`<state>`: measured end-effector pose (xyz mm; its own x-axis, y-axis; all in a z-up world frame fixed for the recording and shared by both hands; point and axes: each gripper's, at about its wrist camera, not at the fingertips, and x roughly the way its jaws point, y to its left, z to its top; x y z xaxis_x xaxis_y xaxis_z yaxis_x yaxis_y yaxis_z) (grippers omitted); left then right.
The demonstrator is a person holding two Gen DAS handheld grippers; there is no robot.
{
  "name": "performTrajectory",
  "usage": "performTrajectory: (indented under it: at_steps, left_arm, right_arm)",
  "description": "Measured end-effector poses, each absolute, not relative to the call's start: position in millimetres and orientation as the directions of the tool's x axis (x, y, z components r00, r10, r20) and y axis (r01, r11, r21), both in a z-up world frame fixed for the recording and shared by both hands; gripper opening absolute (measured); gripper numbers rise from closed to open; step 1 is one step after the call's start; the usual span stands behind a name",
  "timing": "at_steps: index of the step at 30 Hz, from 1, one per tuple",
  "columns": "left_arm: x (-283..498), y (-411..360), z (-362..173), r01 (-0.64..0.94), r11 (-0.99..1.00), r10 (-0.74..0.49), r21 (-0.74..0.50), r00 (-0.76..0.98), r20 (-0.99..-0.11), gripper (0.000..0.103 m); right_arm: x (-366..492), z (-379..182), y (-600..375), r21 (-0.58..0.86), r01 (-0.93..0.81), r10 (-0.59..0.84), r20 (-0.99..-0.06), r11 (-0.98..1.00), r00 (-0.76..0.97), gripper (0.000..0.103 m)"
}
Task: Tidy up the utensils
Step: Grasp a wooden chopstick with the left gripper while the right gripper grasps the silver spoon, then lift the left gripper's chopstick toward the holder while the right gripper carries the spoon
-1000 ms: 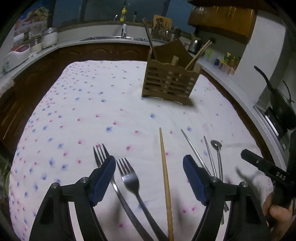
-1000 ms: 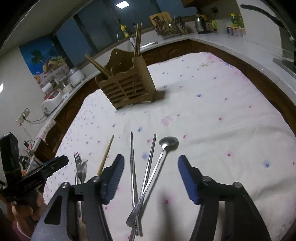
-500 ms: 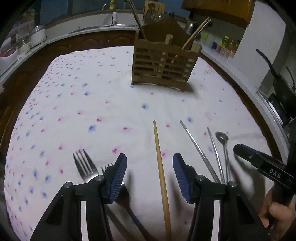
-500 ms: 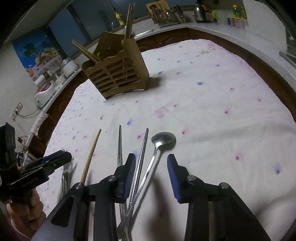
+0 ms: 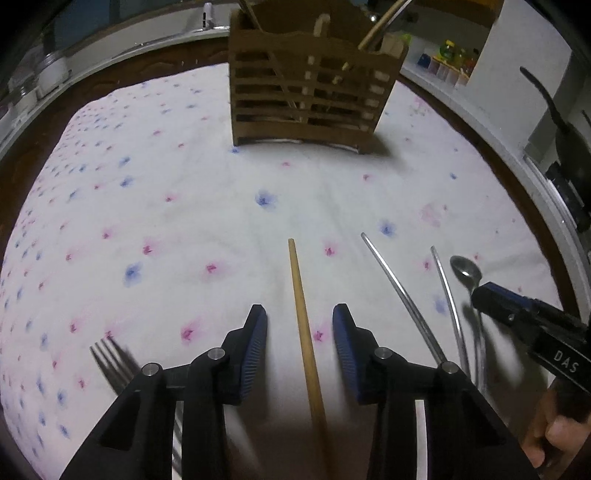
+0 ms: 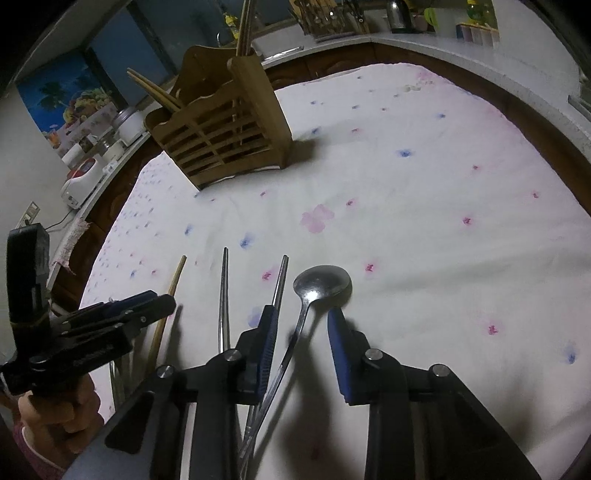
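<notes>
A wooden chopstick [image 5: 303,325] lies on the flowered cloth between the blue pads of my left gripper [image 5: 299,332]; its jaws are closing and the pads stand clear of the stick. Forks [image 5: 110,360] lie to its left. My right gripper [image 6: 301,332] straddles the handle of a metal spoon [image 6: 321,284], jaws closing, pads apart from it. Two metal chopsticks [image 6: 224,295] lie just left of the spoon. The slatted wooden utensil holder [image 5: 314,88] stands at the far side with chopsticks in it.
The white cloth [image 6: 424,221] covers a table with a dark wooden edge. A kitchen counter [image 6: 406,33] with jars, a kettle and a rice cooker [image 6: 79,181] runs behind. A hand holds each gripper's handle.
Both grippers have dropped closer to the cloth and their jaws have narrowed. The left one slid right, from over the forks to astride the wooden chopstick. The right stays over the spoon handle.
</notes>
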<state>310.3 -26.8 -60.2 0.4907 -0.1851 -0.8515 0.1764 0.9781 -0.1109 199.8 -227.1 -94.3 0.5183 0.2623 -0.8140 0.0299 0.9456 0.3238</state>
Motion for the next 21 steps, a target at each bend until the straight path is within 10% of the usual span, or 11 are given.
performTrajectory:
  at_steps: [9,13,21]
  left_arm:
    - [318.5,-29.1,-60.7,0.176,0.977,-0.190,-0.117,0.490,-0.851,0.031]
    - [320.7,-30.0,-61.5,0.178,0.977,-0.188,-0.114,0.488,-0.852,0.005]
    - [311.7,-13.5,-52.0,0.157,0.966,-0.256,-0.204,0.512,-0.820,0.004]
  right_arm:
    - [205.1,-97.8,-226.3,0.320,0.028,0.262,-0.819,0.947,0.510,0.011]
    - [204.4,-98.1,-224.0,0.326,0.020,0.270,-0.815,0.945,0.513,0.008]
    - [198.7,-86.3,-225.4,0.332,0.008,0.276,-0.796,0.943,0.539,0.004]
